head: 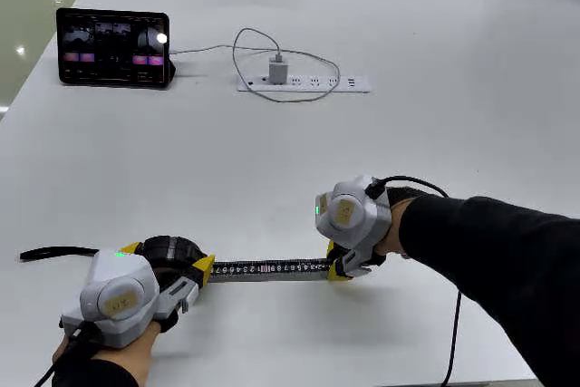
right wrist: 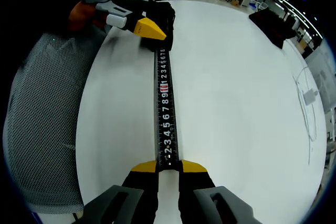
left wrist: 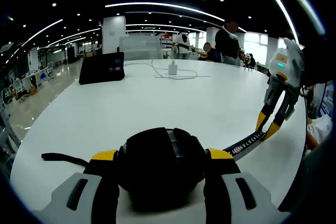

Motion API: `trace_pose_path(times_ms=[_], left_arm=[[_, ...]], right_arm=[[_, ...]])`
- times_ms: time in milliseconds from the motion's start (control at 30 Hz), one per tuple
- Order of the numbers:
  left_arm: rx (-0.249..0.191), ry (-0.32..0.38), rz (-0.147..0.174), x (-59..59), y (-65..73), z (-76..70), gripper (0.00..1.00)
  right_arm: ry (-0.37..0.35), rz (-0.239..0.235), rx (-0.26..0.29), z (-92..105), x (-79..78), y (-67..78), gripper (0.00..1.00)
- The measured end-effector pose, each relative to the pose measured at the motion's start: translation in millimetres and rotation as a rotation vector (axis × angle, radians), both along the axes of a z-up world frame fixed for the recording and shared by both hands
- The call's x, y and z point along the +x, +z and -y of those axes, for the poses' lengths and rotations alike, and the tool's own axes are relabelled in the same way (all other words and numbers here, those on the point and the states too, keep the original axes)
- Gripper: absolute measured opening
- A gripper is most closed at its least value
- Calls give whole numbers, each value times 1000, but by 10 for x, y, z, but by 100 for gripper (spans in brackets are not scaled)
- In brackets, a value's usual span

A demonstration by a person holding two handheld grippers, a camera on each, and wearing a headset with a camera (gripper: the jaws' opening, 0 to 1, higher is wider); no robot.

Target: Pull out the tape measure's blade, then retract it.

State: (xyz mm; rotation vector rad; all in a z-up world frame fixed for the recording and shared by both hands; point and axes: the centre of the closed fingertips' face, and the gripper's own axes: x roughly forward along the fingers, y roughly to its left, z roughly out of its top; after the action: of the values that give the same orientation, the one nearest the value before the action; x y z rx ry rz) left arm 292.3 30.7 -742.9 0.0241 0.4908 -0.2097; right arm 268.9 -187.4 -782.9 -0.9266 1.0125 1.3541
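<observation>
Left gripper (head: 168,258) clamps the tape case (left wrist: 160,163) on the table (head: 272,160); right gripper (right wrist: 169,167) pinches the drawn-out blade (right wrist: 164,108) at its tip.

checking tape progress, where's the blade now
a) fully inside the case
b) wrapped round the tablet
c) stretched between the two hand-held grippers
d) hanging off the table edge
c: the blade runs flat on the table from the case in the left hand-held gripper to the right hand-held gripper, which is shut on its tip.
</observation>
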Motion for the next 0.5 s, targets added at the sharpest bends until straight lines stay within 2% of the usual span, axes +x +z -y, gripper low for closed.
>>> trace_pose_path(times_ms=[500], left_arm=[[-1,0,0,-1,6,1,61]], right_arm=[[-11,-7,4,-55,-7,7,10]])
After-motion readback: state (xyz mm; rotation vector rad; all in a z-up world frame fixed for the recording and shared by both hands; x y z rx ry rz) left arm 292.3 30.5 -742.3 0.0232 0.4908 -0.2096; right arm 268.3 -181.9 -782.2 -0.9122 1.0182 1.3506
